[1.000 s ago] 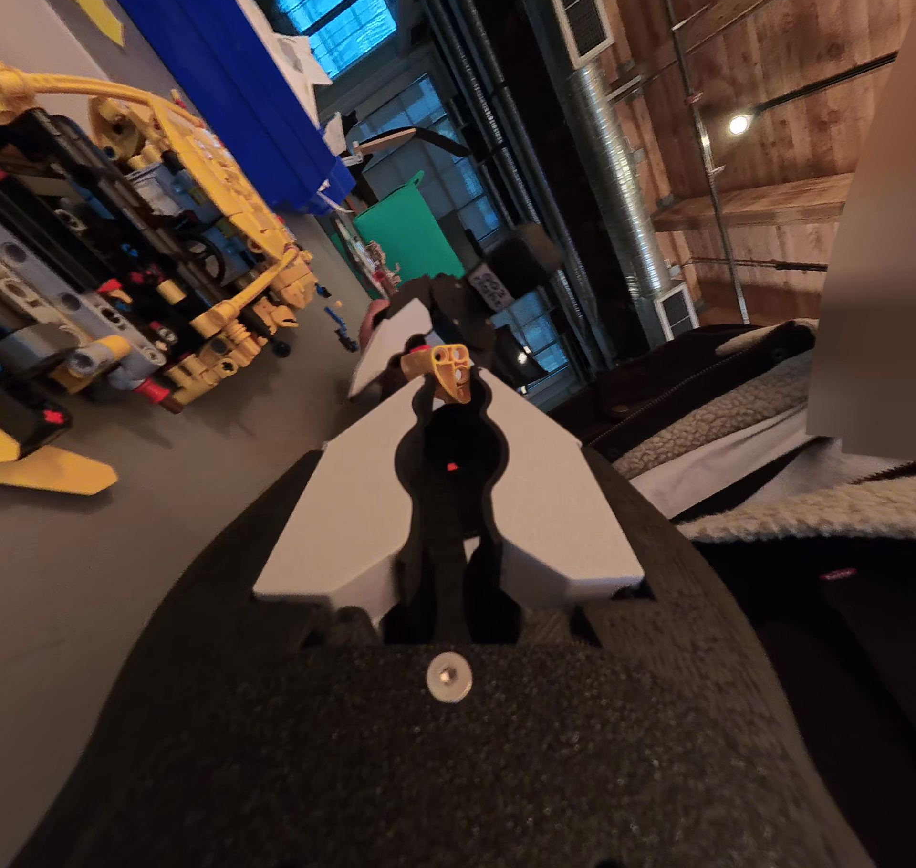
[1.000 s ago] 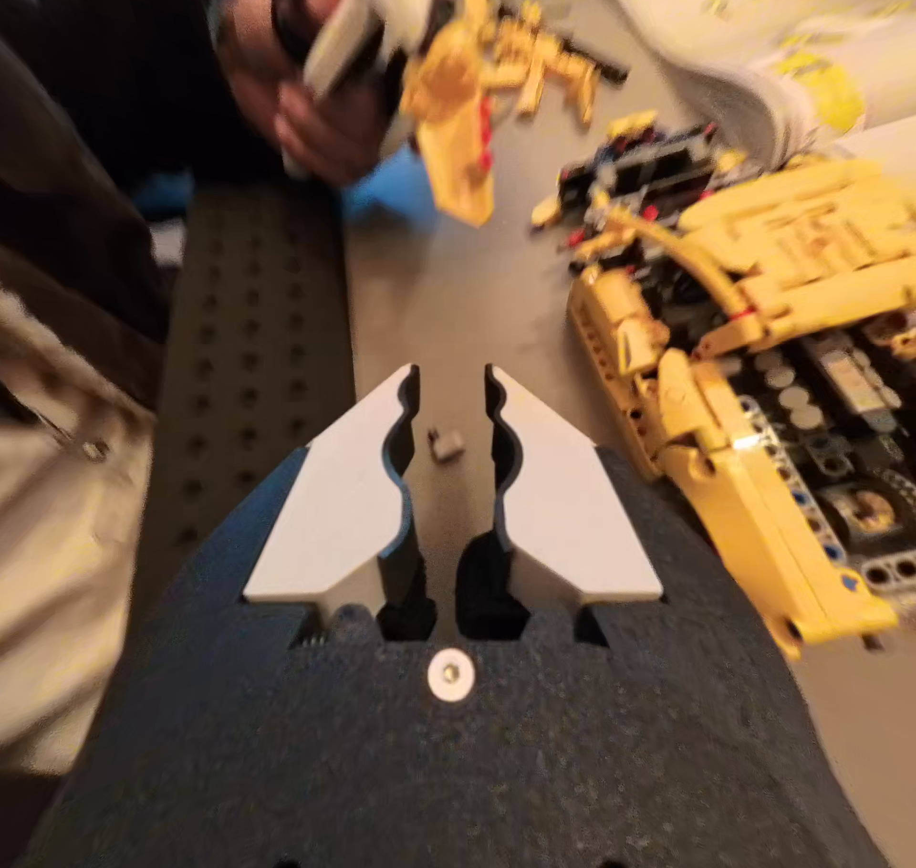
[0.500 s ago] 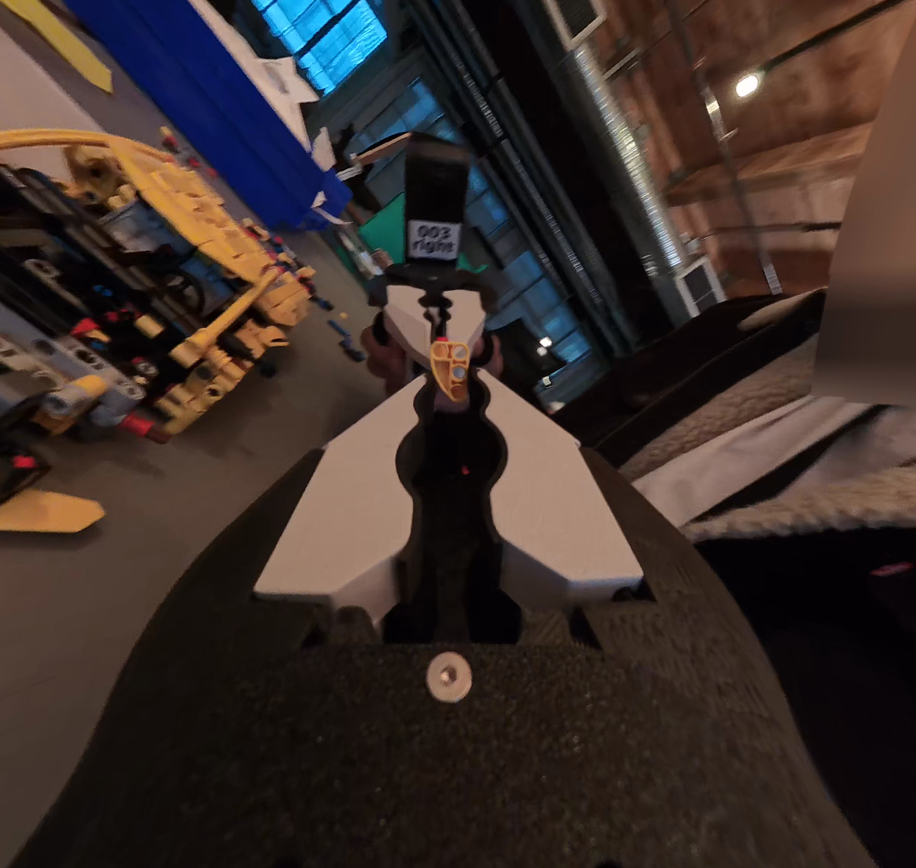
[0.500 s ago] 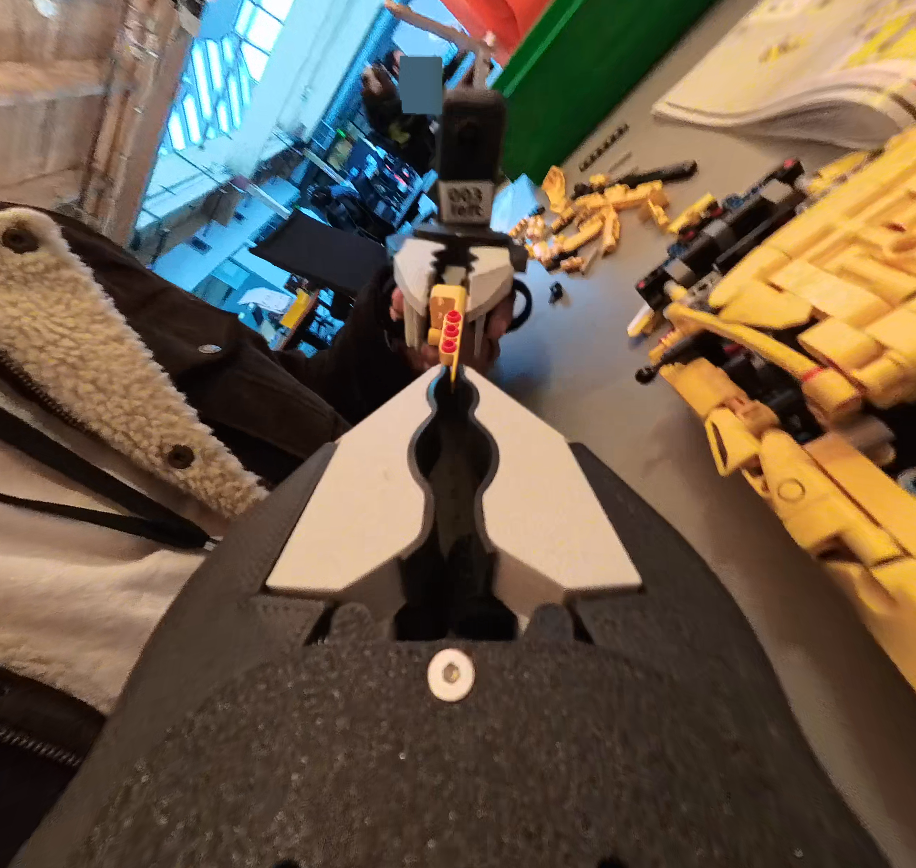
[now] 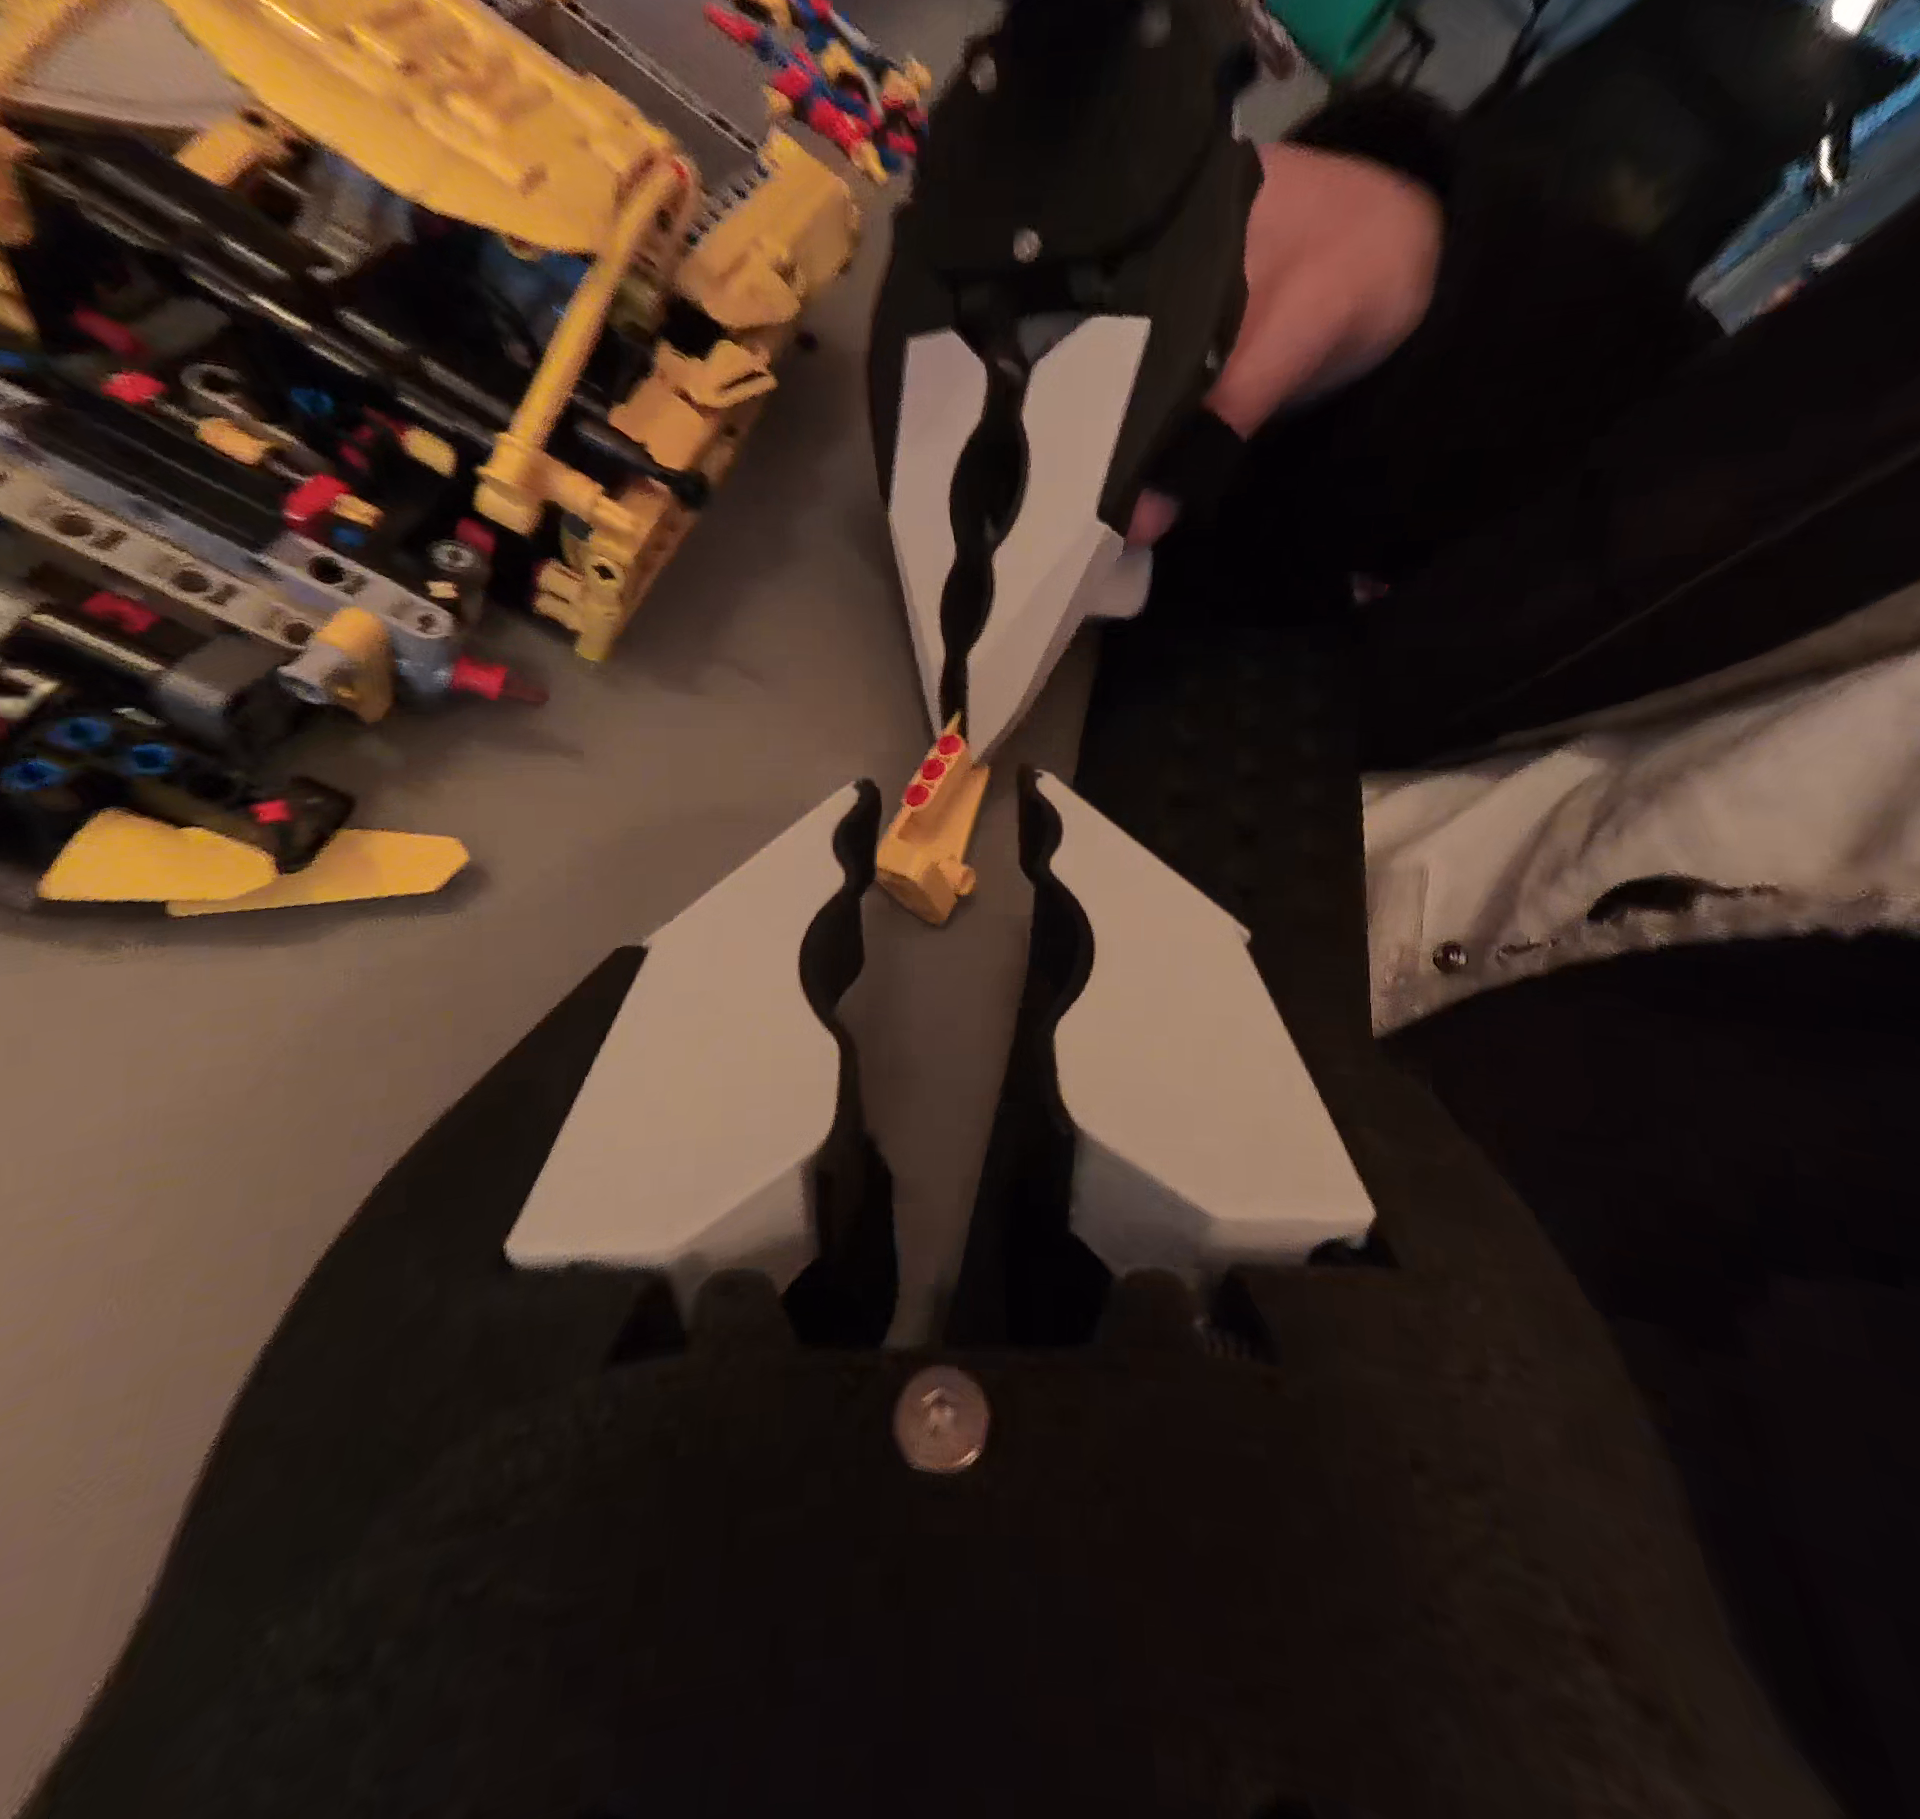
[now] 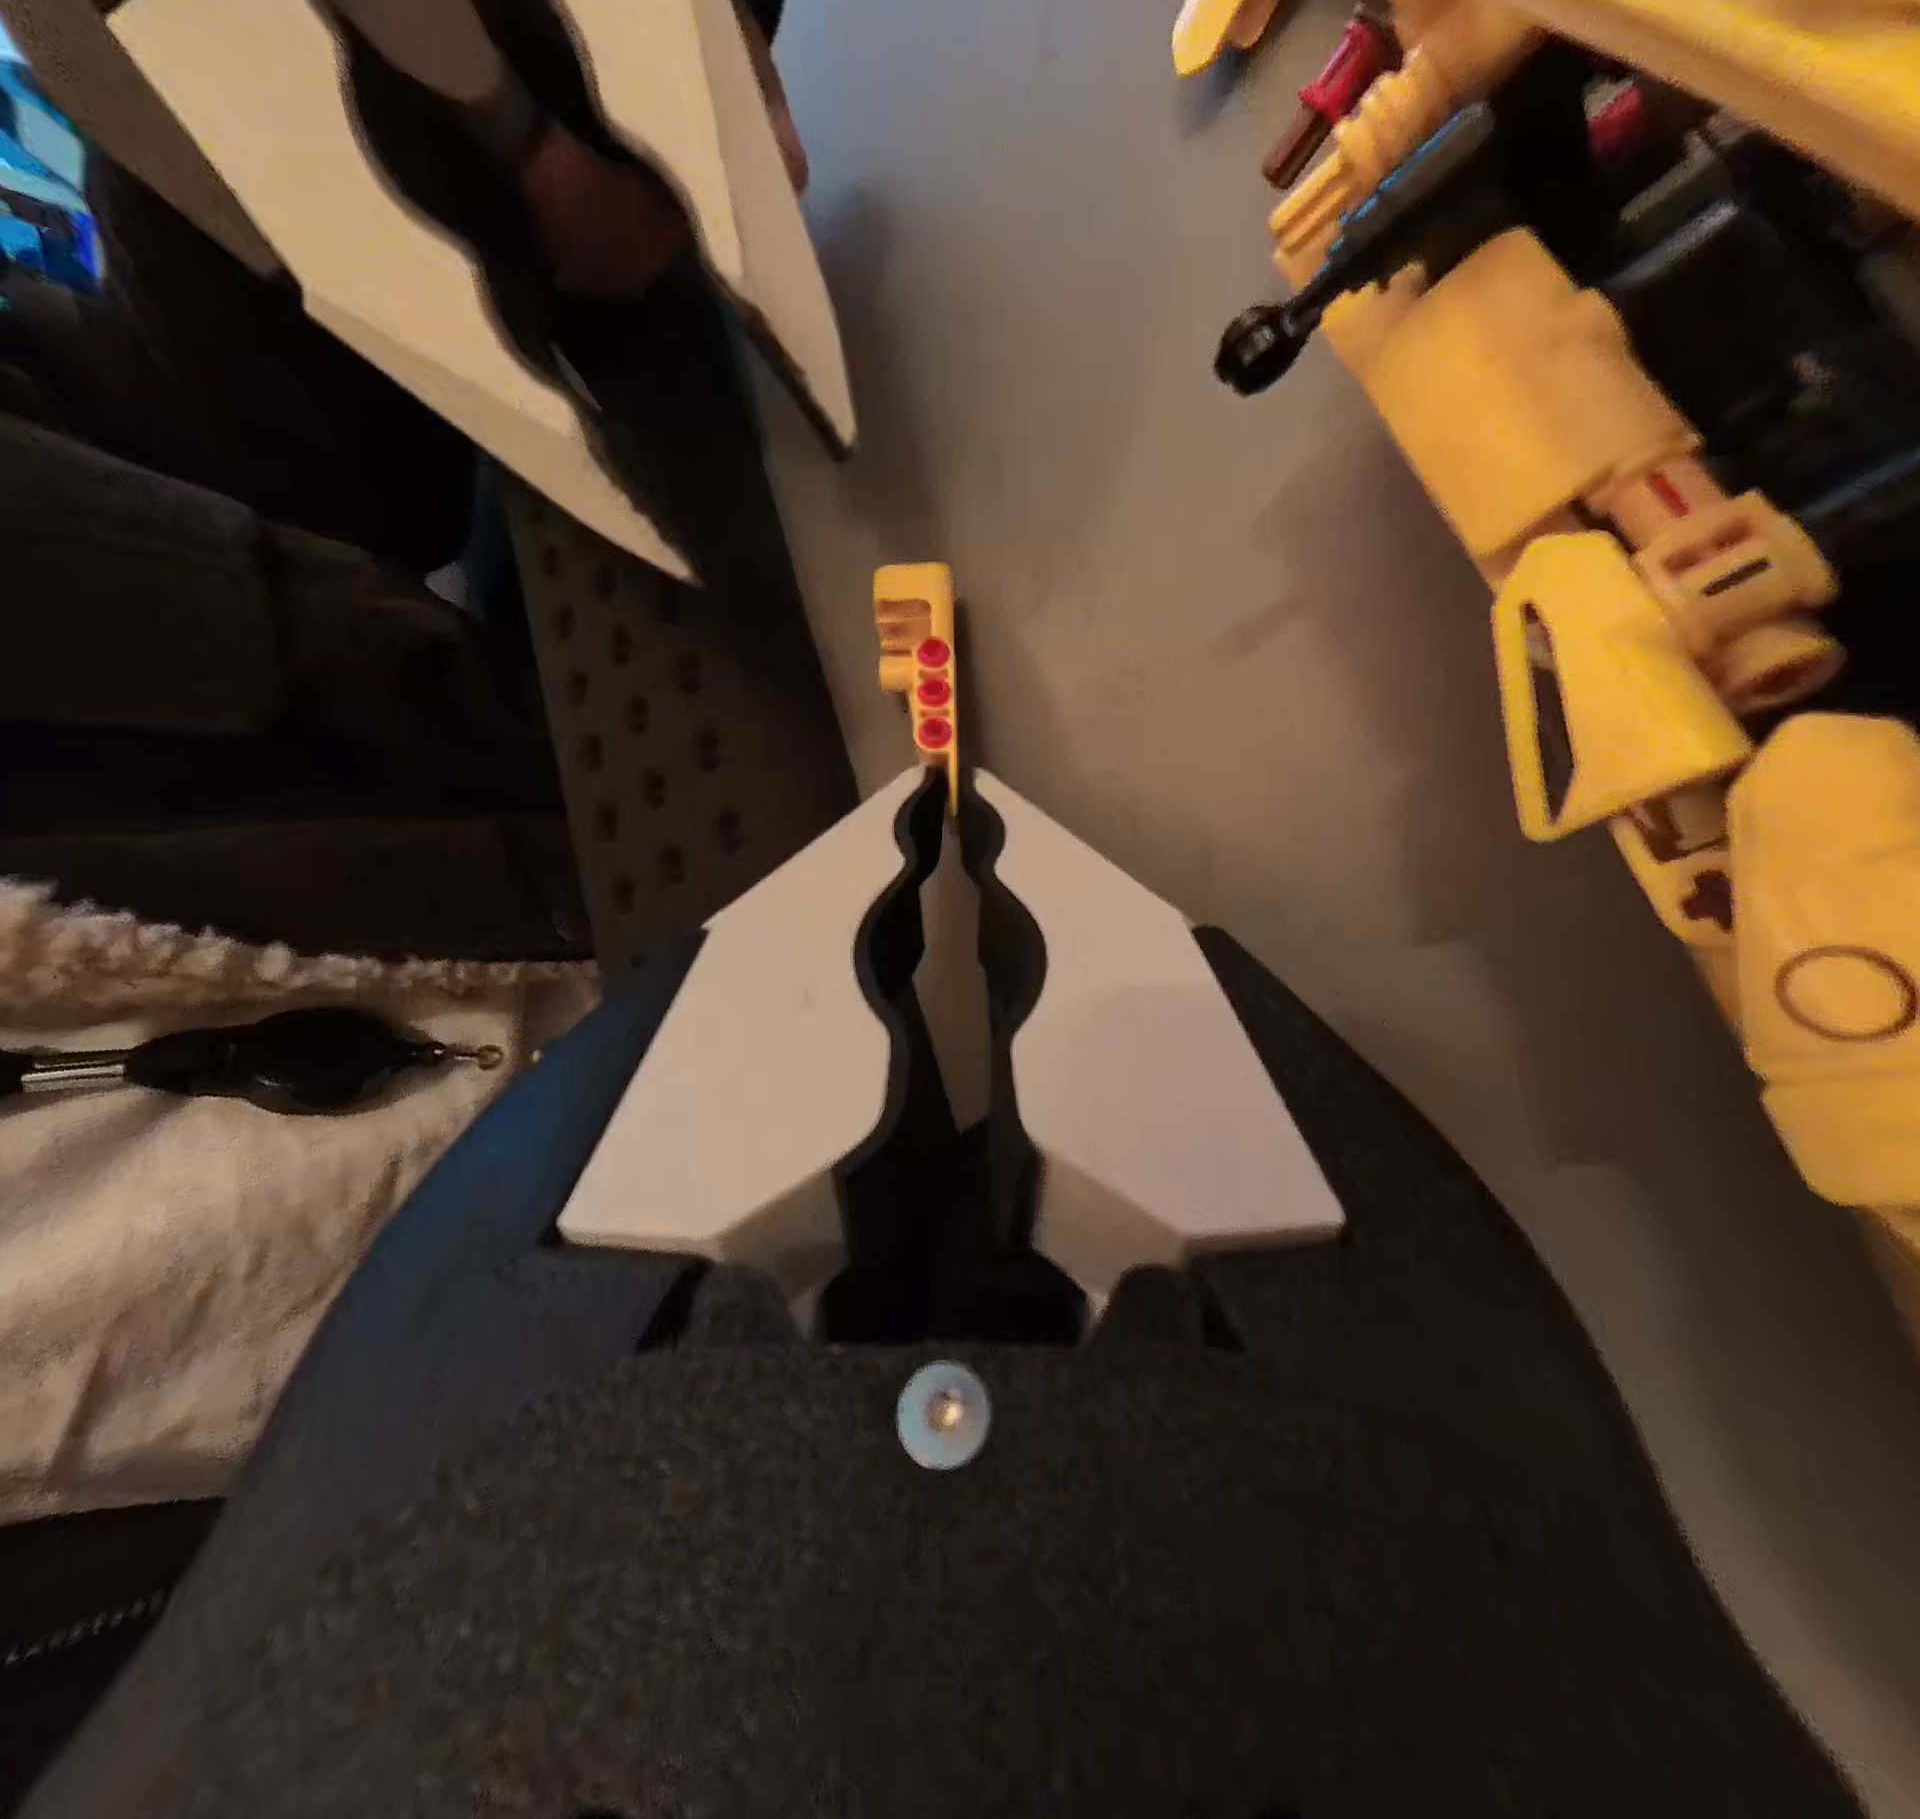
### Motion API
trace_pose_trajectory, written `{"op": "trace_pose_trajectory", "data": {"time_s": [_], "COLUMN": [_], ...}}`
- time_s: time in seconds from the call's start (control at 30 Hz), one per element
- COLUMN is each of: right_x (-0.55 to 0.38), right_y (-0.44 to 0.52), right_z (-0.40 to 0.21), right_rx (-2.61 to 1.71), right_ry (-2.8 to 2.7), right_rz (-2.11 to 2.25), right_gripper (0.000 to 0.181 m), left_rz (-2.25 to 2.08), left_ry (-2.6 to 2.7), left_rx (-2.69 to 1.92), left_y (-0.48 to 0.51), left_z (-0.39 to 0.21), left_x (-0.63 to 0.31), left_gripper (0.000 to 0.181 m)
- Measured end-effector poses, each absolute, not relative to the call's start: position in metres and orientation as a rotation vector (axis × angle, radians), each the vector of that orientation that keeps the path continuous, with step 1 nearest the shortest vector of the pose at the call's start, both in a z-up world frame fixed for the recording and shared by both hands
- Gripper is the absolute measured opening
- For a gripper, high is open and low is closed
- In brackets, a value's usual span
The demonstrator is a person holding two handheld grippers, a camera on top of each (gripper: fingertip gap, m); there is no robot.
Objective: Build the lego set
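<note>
A small yellow Lego piece with three red pins hangs over the grey table. My right gripper is shut on the thin end of it. The right gripper also shows in the left wrist view, coming down from above with the piece at its tips. My left gripper is open. The piece stands between its fingers, and the right finger is clearly apart from it. The left gripper shows open at the upper left of the right wrist view.
The large yellow and black Lego model stands on the left, and on the right in the right wrist view. Loose yellow panels lie before it. A pile of small parts lies farther back. A black perforated strip runs along the table edge. About 6 centimetres separates my left fingertips from my right.
My left gripper held the yellow piece and has opened off it. My right gripper, which shut on its end half a second ago, now holds it alone. Both grippers have tilted down toward the table.
</note>
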State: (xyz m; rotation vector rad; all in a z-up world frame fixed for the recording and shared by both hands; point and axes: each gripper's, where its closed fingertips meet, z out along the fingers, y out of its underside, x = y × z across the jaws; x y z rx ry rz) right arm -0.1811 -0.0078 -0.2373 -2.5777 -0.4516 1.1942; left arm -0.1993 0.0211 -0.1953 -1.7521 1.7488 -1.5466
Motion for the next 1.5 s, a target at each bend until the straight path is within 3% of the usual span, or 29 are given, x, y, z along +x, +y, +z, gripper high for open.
{"op": "trace_pose_trajectory", "data": {"time_s": [0.3, 0.5, 0.73, 0.93, 1.13, 1.5], "right_x": [-0.161, -0.103, -0.102, -0.105, -0.125, -0.134], "right_y": [-0.014, -0.031, -0.051, -0.046, -0.038, -0.033], "right_z": [-0.237, -0.216, -0.216, -0.210, -0.190, -0.181], "right_rx": [-2.540, -2.437, -2.309, -2.237, -2.100, -2.047], "right_ry": [-0.530, -0.364, -0.231, -0.056, 0.100, 0.109], "right_rz": [1.088, 0.953, 0.986, 1.097, 1.412, 1.480], "right_gripper": [0.018, 0.011, 0.005, 0.007, 0.019, 0.009], "left_rz": [-1.294, -1.308, -1.074, -0.989, -0.979, -1.024], "left_ry": [1.935, 1.963, 2.152, 2.175, 2.070, 2.014], "left_rx": [-1.746, -1.638, -1.551, -1.504, -1.254, -1.107], "left_y": [0.014, -0.012, -0.038, -0.039, -0.039, -0.044], "left_z": [-0.226, -0.207, -0.239, -0.243, -0.207, -0.183], "left_x": [-0.191, -0.169, -0.142, -0.135, -0.126, -0.129], "left_gripper": [0.025, 0.024, 0.023, 0.005, 0.005, 0.005]}}
